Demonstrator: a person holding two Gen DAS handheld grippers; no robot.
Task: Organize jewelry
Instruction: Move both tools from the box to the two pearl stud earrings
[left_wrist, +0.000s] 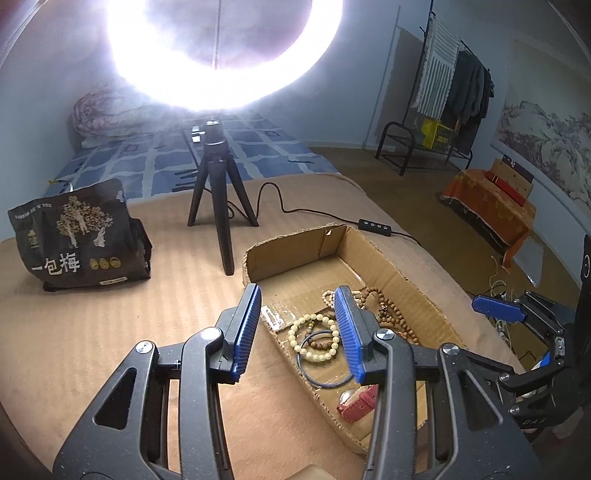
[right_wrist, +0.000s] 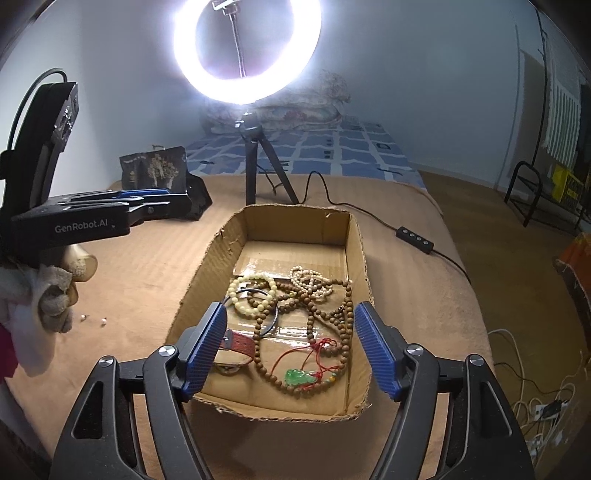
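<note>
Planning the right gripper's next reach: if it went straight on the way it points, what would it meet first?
Probably the brown bead necklace lying in the cardboard box; the open right gripper frames it, nothing between. Depth is uncertain.

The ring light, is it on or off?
On. The ring light glows bright white and flares in both views.

A glaring ring light (right_wrist: 246, 51) fronts pale walls (right_wrist: 424, 92), beside a clothes rack (left_wrist: 458, 88).
</note>
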